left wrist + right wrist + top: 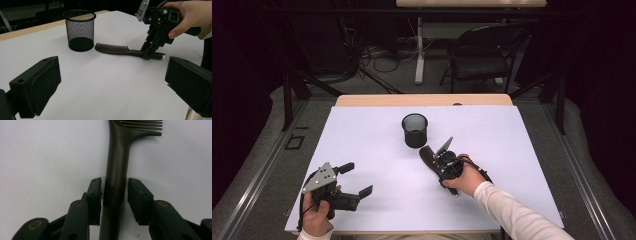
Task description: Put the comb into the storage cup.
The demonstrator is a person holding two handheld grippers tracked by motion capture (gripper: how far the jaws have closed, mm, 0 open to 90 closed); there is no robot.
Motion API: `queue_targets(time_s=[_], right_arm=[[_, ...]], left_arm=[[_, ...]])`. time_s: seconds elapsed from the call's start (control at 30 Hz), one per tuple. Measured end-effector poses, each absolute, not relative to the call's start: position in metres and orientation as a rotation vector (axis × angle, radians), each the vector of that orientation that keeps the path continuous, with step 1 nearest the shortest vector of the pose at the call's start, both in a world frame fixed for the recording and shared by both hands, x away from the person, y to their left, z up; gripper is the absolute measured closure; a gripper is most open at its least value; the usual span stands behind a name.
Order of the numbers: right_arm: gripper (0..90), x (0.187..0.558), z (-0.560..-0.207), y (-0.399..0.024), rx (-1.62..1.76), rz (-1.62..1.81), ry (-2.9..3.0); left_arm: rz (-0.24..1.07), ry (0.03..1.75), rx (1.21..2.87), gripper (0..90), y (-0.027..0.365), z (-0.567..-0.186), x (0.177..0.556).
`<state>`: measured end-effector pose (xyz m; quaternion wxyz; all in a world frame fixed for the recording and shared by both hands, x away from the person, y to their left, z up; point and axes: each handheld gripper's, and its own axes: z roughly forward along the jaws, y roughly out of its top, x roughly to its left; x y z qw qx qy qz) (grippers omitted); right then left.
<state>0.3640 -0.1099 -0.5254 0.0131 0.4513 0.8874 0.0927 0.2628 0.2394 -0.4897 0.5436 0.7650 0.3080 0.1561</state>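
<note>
In the high view, the comb [428,156] is seen lying flat on the white table [362,145], just right of centre, its toothed end close below the black mesh cup [415,130]. The right gripper [443,161] is lowered over the comb's handle; the left gripper [354,179] is held at the lower left, jaws spread wide and empty. Broad bare table is left around both hands, and every edge is well apart from the comb.

In the left gripper view, the comb [125,50] is shown right of the cup [80,30], near it but whether touching cannot be told. The right gripper [149,55] is planted on the handle near its tip.

In the right gripper view, the handle [115,182] is straddled by the two jaws. The left pad [96,195] seems to touch; a slim gap is left before the right pad [135,195], so nothing is clamped yet. The squeeze would best be finished with the handle centred, then a straight lift made so the teeth are carried clear of the cup's rim.
</note>
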Motion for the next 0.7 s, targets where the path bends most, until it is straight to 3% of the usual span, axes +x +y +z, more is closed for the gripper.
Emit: queue_targets(time_s=[0.7], right_arm=[[72.0, 0.3628, -0.5267, -0.1099, 1.448, 0.31, 2.726]], left_arm=[[0.372, 0.734, 1.82, 0.4, 0.2393, -0.4902, 0.263]])
